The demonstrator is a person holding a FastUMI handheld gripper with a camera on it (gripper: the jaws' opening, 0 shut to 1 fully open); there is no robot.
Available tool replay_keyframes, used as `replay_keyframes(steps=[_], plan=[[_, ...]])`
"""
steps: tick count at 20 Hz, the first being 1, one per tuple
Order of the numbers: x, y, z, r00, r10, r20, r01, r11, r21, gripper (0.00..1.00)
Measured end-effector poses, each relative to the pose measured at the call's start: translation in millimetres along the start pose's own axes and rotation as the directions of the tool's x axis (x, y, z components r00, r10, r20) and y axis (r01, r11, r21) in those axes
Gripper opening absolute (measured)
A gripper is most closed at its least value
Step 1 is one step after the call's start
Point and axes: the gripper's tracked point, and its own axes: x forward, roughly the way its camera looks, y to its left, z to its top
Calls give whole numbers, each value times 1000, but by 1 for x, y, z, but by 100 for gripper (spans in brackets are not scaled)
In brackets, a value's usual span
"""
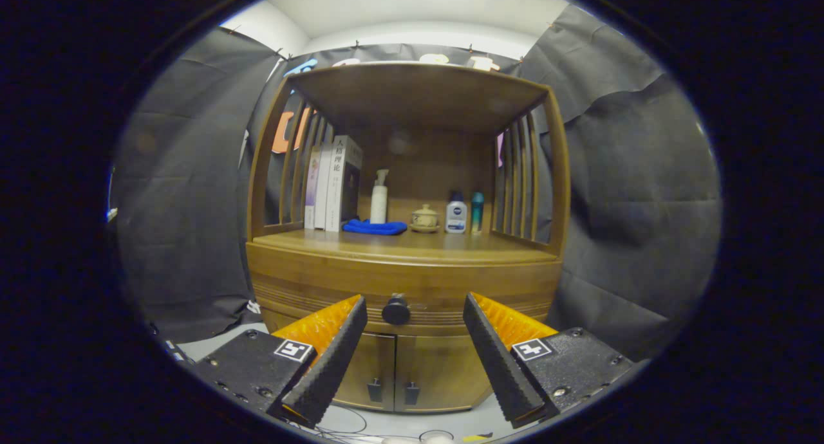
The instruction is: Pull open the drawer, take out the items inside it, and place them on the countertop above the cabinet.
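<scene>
From my remote seat, the gripper (pixel 415 315) has its jaws spread wide, grasping nothing. The drawer (pixel 405 288) sits shut dead ahead at 12 o'clock, its long axis running side to side, front facing me. Its knob (pixel 396 311) (small, dark) lies between the fingertips, beyond them. The countertop (pixel 360 241) above carries books (pixel 331 183) and bottles.

Three books (pixel 331 181), three bottles (pixel 456 215), one cloth (pixel 374 227), one teapot (pixel 425 217).
</scene>
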Motion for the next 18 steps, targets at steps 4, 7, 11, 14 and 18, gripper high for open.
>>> replay_keyframes(steps=[4, 7, 11, 14, 18], plan=[[45, 8, -24, 999, -7, -37, 6, 1000, -23, 98], [74, 8, -41, 997, -14, -76, 16, 1000, 20, 91], [104, 6, -55, 993, -28, -111, 30, 999, 18, 77], [111, 12, -62, 992, -7, -127, 13, 999, 47, 64], [115, 11, -60, 993, -1, -117, 7, 999, 49, 51]])
